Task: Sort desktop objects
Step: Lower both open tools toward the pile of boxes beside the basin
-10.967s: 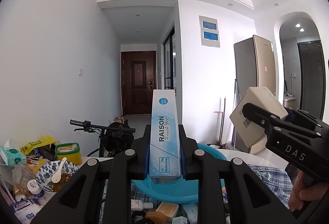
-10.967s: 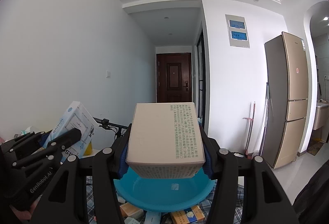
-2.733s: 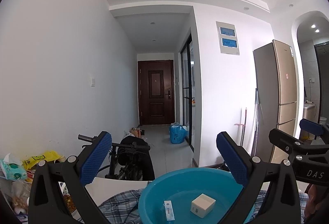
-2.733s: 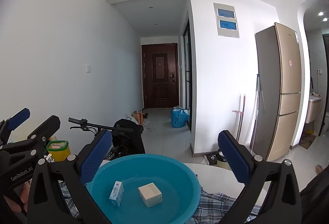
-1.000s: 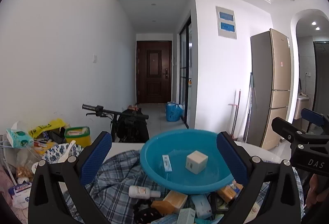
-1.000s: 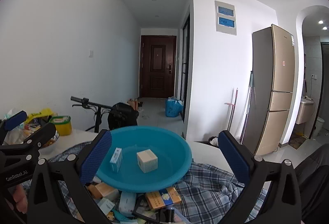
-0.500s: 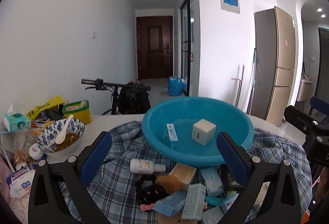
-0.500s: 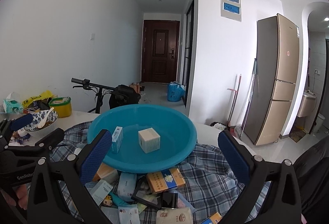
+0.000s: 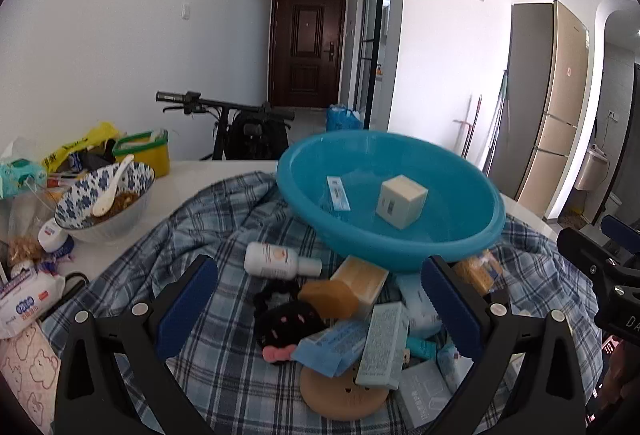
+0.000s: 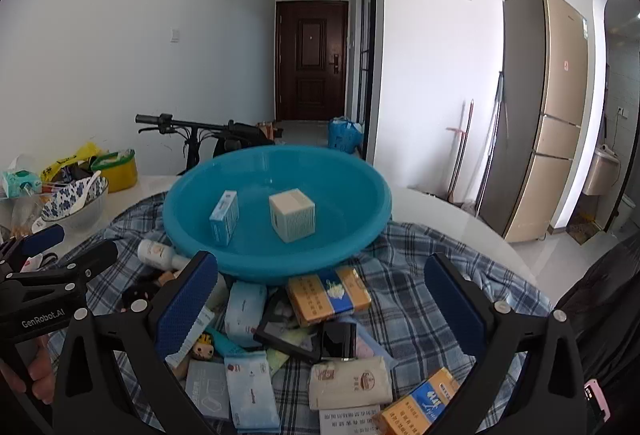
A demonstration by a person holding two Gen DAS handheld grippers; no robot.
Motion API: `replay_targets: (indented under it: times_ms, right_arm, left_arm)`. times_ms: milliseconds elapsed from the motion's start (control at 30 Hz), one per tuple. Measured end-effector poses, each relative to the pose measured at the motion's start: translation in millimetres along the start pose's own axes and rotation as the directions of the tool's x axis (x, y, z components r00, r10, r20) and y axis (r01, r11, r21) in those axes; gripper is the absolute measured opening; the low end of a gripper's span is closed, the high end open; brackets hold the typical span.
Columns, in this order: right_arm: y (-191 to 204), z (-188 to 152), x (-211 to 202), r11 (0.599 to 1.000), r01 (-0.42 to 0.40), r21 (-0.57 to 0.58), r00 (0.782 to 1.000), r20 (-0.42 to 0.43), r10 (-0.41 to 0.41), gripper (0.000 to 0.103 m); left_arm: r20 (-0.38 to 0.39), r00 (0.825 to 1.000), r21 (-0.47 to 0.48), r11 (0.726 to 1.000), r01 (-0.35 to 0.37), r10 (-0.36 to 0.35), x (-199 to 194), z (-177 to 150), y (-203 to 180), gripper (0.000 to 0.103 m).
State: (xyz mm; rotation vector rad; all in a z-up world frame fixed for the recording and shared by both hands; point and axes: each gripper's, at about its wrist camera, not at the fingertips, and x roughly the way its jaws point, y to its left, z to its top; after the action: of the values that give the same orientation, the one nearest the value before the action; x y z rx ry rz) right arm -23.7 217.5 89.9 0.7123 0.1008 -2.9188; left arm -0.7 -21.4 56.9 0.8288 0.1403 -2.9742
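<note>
A blue plastic basin (image 9: 472,235) (image 10: 360,231) sits on a plaid cloth and holds a cream cube box (image 9: 401,200) (image 10: 292,215) and a slim blue-and-white box (image 9: 338,193) (image 10: 225,217). In front of the basin lies a heap of small items: a white bottle (image 9: 280,260), a black plush toy (image 9: 288,321), an orange-and-blue pack (image 10: 328,295), a black case (image 10: 338,341), and several small boxes. My left gripper (image 9: 318,305) hangs open above the heap with nothing in it. My right gripper (image 10: 320,301) is open too, empty, over the heap's right part.
A patterned bowl with a spoon (image 9: 106,195), a yellow tub (image 9: 144,152) and snack packs (image 9: 24,303) crowd the white table's left side. Behind stand a bicycle (image 9: 240,127), a hallway door and a fridge (image 10: 536,123). A hand (image 10: 24,367) holds the left gripper.
Both grippers let go of their boxes, which now lie in the basin. Both have since tilted downward and drawn back, bringing the heap in front of the basin into view.
</note>
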Motion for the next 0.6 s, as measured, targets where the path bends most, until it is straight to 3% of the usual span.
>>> replay_targets:
  times_ms: [600]
  right_arm:
    - [-9, -55, 29, 0.998, -0.017, 0.063, 0.984, -0.175, 0.028, 0.103]
  left_arm:
    - [-0.169, 0.986, 0.034, 0.999, 0.007, -0.001, 28, -51, -3, 0.103]
